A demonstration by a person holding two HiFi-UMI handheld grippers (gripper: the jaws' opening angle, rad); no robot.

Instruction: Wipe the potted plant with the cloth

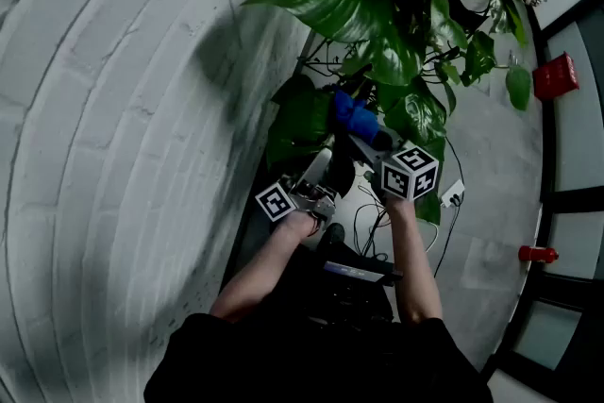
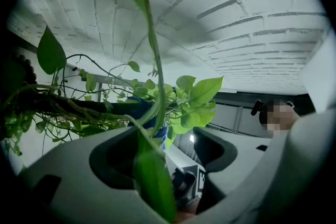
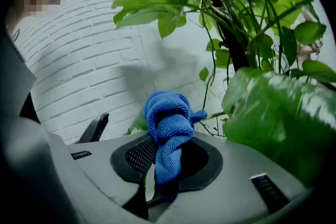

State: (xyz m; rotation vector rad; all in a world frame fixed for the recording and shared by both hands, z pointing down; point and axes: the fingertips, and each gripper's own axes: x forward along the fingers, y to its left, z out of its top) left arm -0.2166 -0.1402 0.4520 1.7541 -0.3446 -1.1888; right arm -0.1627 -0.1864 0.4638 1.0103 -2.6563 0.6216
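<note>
Progress: wiping looks barely begun, most of plant, upper right, still to do | right claw clamps cloth, mid-frame, near foliage | left claw wide, leaf loose between jaws

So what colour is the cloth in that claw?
Blue. The cloth shows best in the right gripper view, pinched in the right claw.
</note>
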